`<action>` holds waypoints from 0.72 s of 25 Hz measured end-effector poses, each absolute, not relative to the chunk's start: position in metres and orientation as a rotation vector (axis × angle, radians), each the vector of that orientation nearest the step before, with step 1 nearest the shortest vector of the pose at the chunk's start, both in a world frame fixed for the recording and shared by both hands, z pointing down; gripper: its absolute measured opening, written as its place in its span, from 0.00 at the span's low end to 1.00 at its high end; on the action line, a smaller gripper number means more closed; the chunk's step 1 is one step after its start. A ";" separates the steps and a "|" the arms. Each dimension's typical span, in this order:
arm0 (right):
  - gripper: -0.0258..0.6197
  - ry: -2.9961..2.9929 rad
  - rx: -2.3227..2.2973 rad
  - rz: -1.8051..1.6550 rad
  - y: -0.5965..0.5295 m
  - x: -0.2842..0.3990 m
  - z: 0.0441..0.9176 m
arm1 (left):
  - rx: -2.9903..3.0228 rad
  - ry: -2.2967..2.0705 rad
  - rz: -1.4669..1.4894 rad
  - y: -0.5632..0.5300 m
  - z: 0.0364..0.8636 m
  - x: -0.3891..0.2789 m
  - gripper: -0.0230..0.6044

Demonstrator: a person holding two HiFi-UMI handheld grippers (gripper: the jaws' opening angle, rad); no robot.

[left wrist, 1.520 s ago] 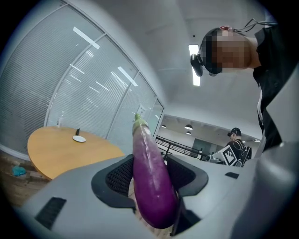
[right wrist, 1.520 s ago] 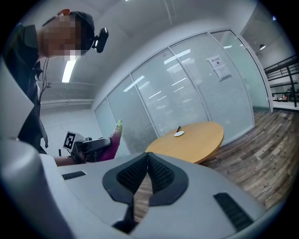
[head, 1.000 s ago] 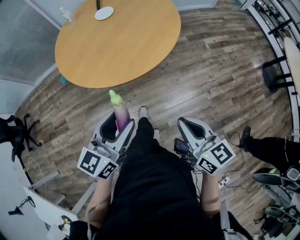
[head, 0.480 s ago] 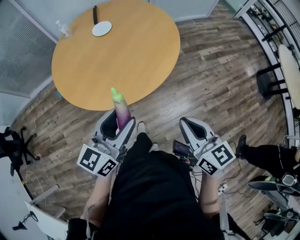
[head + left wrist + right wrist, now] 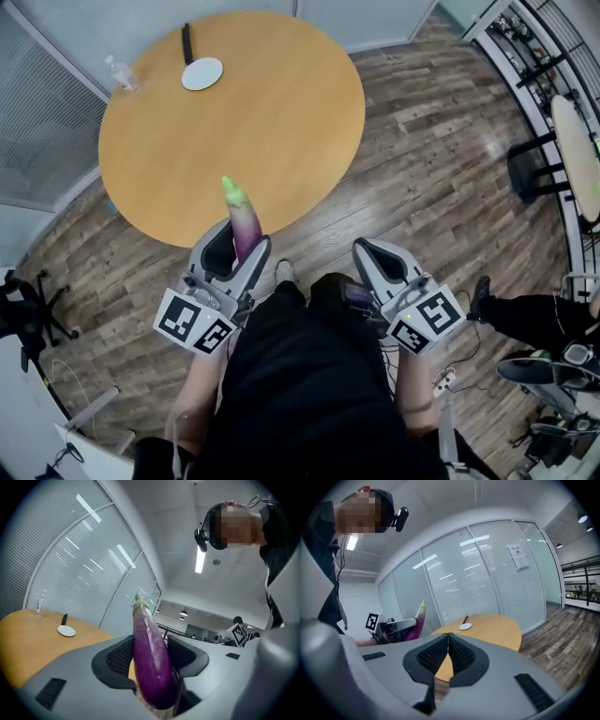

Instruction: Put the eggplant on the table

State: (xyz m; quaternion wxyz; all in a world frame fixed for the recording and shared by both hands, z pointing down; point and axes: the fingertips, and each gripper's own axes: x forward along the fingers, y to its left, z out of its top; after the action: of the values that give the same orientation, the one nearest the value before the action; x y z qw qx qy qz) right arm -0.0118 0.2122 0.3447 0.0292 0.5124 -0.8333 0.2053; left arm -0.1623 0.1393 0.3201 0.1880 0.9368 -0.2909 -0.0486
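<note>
**Item:** glossy purple eggplant with a pale neck and green tip [image 5: 150,660]. One piece.

**Location:** pinched in the left tool [image 5: 241,244] at 7 o'clock of the head view. The jaws close on its thick purple end, pads on either flank. The rest of its length juts out toward 12 o'clock, and the green tip lies over the near rim of the round light-wood worktop [image 5: 281,103]. It is carried in the air and not yet set down.

**Handling (judged):**
- Weight: probably light to middling.
- Body: stiff enough to hold its line unsupported.
- Skin: smooth and shiny, so likely slippery, and a hard squeeze may mark it.
- Grip: taken at one end, the long overhang can lever it round in the pads. The broad purple belly nearer mid-length would be the steadier place to hold.
- Set-down: the rounded form may roll once laid flat.
- Make: real or model cannot be told.

**Other tool:** right tool [image 5: 448,644], at 4 o'clock of the head view. Jaws pressed together, with nothing between them.

**Also on the worktop, far side toward 11 o'clock:**
- small white round plate [image 5: 202,73]
- slim dark stick-like object [image 5: 187,42]
- clear plastic bottle [image 5: 120,73]

All three are well apart from the eggplant.

**Underfoot:** grey-brown wood-plank floor [image 5: 441,141].

**Change from the earlier frame:** the worktop's near rim has drawn closer to both tools. A second ago the green tip hung over the floor just short of the rim; now it overlaps the wood. The grip on the eggplant is unchanged, and the right tool's jaws remain together.
</note>
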 end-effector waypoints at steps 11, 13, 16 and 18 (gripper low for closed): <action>0.07 -2.529 1.608 0.667 0.176 0.016 0.351 | 2.574 -0.840 -0.129 0.103 0.333 -0.157 0.41; 0.07 -2.535 1.594 0.668 0.167 0.026 0.352 | 2.567 -0.857 -0.135 0.095 0.333 -0.148 0.41; 0.07 -2.561 1.570 0.670 0.149 0.045 0.351 | 2.557 -0.885 -0.132 0.087 0.331 -0.129 0.41; 0.07 -2.577 1.549 0.671 0.136 0.060 0.352 | 2.562 -0.899 -0.125 0.081 0.329 -0.114 0.41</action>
State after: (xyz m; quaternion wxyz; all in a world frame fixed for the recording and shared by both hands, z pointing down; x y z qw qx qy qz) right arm 0.0599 0.1359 0.3520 0.0303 0.5025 -0.8362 0.2177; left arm -0.1144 0.0808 0.3289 0.2104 0.9215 -0.3233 -0.0448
